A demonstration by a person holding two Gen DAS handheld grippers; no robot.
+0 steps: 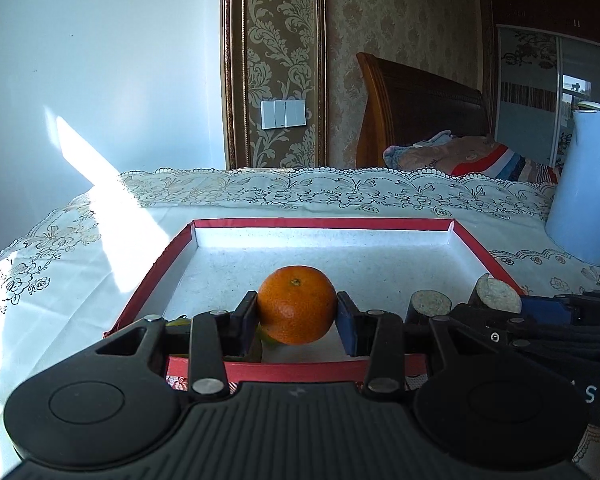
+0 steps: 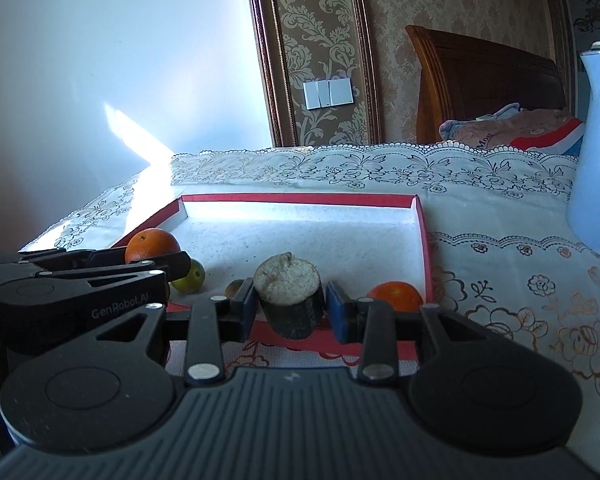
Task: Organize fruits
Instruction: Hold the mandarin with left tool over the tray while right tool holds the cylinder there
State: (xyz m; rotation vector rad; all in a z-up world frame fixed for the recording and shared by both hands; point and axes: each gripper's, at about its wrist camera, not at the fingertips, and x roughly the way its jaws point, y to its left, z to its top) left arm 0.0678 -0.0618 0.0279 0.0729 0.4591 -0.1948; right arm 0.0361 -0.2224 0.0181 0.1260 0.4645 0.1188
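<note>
A red-rimmed tray (image 1: 320, 224) with a white floor lies on the lace tablecloth; it also shows in the right wrist view (image 2: 300, 199). My left gripper (image 1: 297, 312) is shut on an orange (image 1: 296, 304) just above the tray's near part. My right gripper (image 2: 289, 304) is shut on a dark stub of sugarcane with a pale cut top (image 2: 288, 296), held over the tray's near edge. In the right wrist view a green fruit (image 2: 190, 277), a small brown fruit (image 2: 234, 288) and a second orange (image 2: 396, 296) lie in the tray. The left gripper's orange (image 2: 152, 245) shows at left.
A pale blue jug (image 1: 588, 184) stands on the cloth right of the tray, also in the right wrist view (image 2: 598, 152). A second cut stub (image 1: 430, 302) sits by the right gripper in the left wrist view. A bed with folded blankets (image 1: 460, 156) lies behind the table.
</note>
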